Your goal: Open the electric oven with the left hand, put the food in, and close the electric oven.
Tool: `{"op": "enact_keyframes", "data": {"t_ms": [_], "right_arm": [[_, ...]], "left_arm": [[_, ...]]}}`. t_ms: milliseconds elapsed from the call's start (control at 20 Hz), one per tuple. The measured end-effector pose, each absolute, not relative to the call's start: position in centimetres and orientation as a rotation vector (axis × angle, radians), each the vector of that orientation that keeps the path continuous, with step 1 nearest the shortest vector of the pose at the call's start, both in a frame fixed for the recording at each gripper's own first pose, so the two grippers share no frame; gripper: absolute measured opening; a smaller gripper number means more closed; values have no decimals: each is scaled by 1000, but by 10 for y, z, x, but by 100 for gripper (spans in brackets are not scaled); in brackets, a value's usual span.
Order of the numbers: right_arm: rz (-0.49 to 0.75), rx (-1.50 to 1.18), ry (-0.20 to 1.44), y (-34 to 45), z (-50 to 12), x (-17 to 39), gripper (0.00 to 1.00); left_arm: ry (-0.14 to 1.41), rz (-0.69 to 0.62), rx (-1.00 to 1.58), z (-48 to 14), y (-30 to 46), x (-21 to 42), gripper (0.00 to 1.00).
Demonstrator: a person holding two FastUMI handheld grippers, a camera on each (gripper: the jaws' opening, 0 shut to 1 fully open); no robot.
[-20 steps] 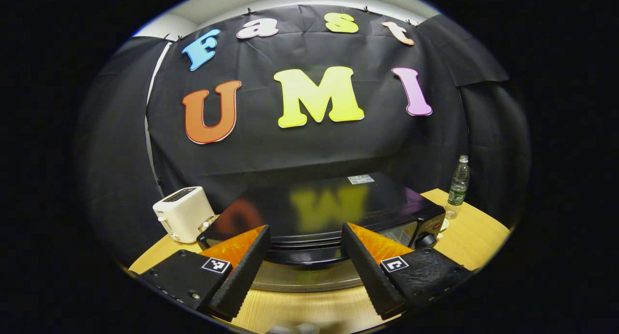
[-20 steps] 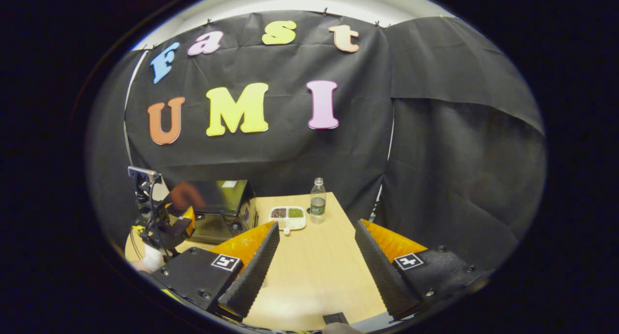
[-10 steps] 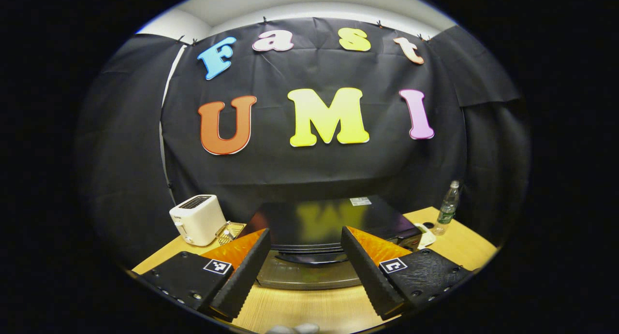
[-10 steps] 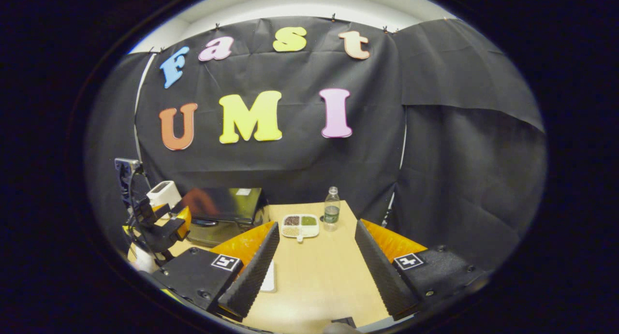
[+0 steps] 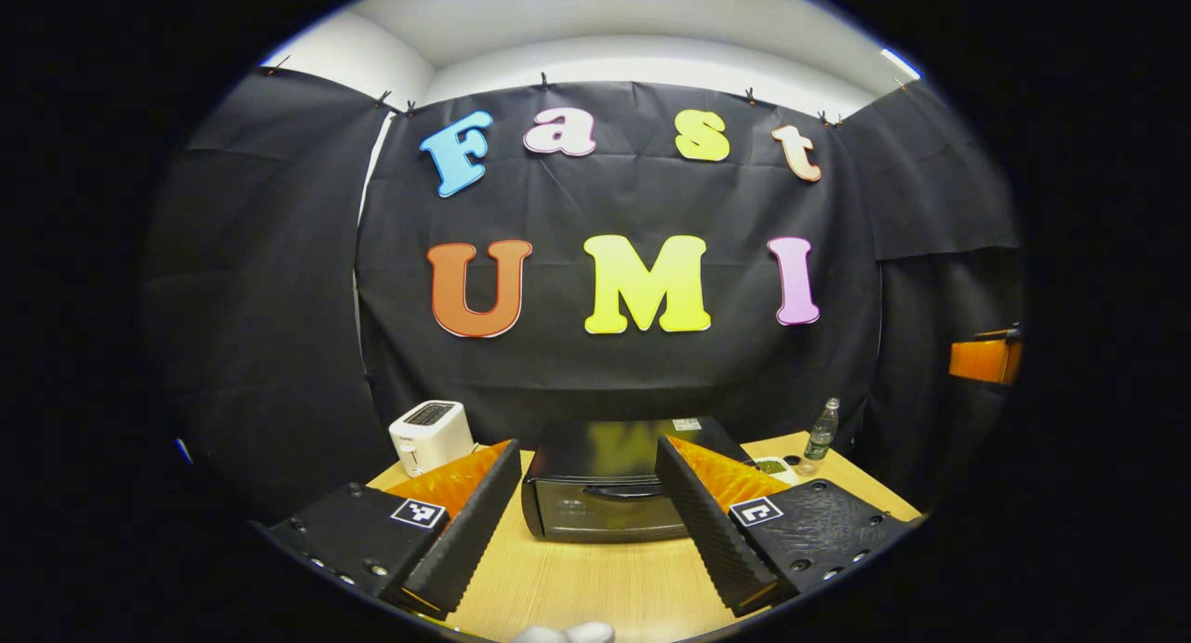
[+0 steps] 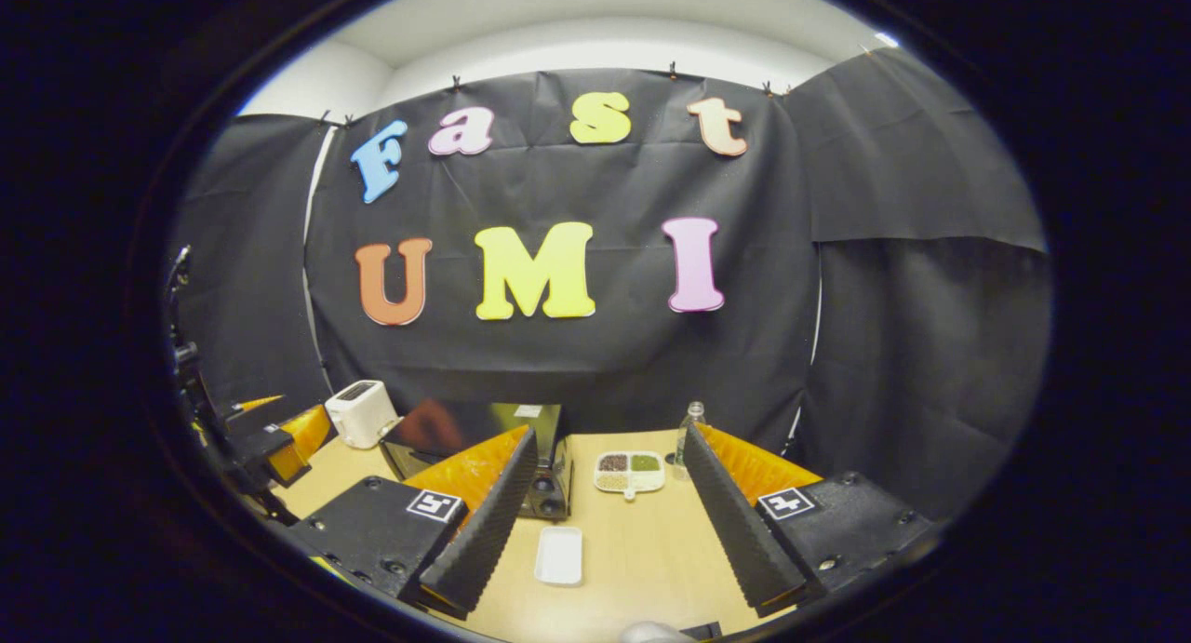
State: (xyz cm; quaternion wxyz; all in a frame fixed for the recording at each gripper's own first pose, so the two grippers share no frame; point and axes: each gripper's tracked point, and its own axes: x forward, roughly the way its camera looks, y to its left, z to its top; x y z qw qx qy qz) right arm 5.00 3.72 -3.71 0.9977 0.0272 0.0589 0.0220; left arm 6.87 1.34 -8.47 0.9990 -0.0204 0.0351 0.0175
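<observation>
The black electric oven stands on the wooden table with its door closed and its handle across the front. My left gripper is open and empty, held back from the oven's front, apart from it. In the right gripper view the oven is partly hidden behind one finger, and its knob side faces me. My right gripper is open with nothing in it, above the table. A divided dish of dark, green and pale food lies to the right of the oven. The left gripper shows at the far left.
A white toaster stands left of the oven. A plastic bottle stands behind the divided dish. A small white rectangular tray lies on the table between my right fingers. The right gripper shows at the far right edge.
Both grippers have drawn back from the oven, which now looks smaller and farther off. The small white tray has come into the right gripper view. Both grippers stayed open.
</observation>
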Motion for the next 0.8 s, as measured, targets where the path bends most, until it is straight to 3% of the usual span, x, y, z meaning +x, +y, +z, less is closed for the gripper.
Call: {"op": "enact_keyframes", "data": {"t_ms": [550,600,650,800], "right_arm": [[34,61,69,39,-28,20,100],[34,57,65,39,-27,18,90],[38,57,61,40,-26,15,100],[41,63,54,40,-22,10,100]], "left_arm": [[44,-8,-31,-43,6,18,95],[38,-9,-34,-41,7,17,95],[39,-8,-34,-39,7,14,95],[34,-5,-31,-35,9,10,95]]}}
